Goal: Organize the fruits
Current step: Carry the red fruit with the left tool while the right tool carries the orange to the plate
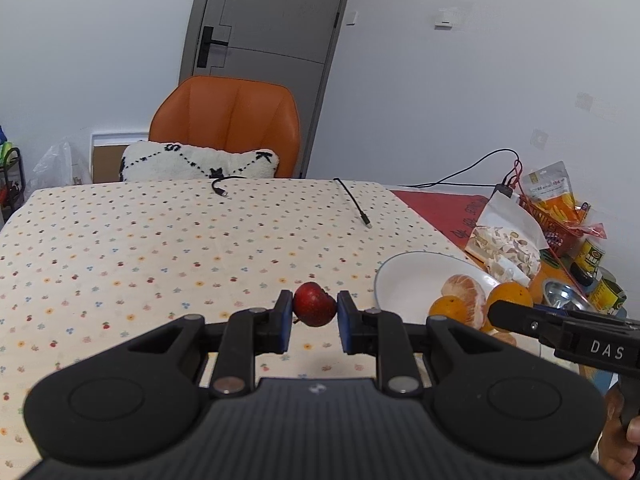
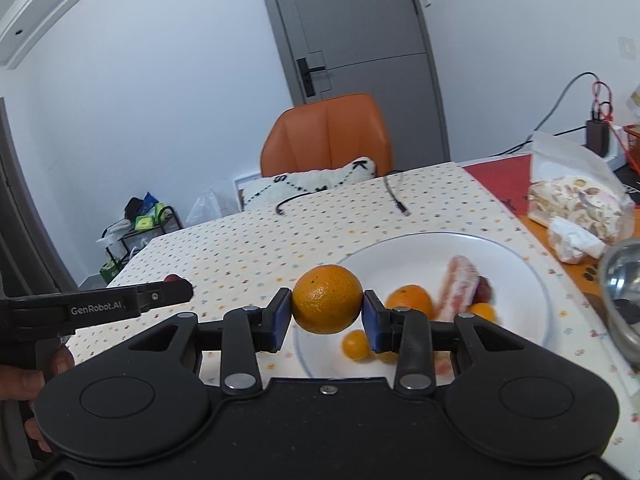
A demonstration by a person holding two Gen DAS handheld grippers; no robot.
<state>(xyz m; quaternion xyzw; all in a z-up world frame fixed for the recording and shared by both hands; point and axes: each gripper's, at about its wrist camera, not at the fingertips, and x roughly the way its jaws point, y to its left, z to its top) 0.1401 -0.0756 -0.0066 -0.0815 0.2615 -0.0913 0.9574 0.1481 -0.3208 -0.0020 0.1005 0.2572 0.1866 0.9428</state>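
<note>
My left gripper [image 1: 314, 314] is shut on a small red fruit [image 1: 314, 303] and holds it above the dotted tablecloth, left of the white plate [image 1: 412, 276]. My right gripper [image 2: 327, 312] is shut on an orange [image 2: 327, 298] above the near left rim of the plate [image 2: 520, 276]. On the plate lie a peeled citrus [image 2: 458, 288], another orange [image 2: 409, 301], small yellow-orange fruits [image 2: 356, 345] and a dark red fruit [image 2: 485, 289]. The left wrist view shows the peeled citrus [image 1: 464, 294] and the right gripper's finger [image 1: 516, 314] over the plate.
Snack bags [image 1: 508, 248], cans [image 1: 600, 280] and a metal bowl [image 2: 624, 296] crowd the table's right side. Two cable ends [image 1: 362, 210] lie on the far part of the cloth. An orange chair [image 1: 228, 128] with a cushion stands behind the table.
</note>
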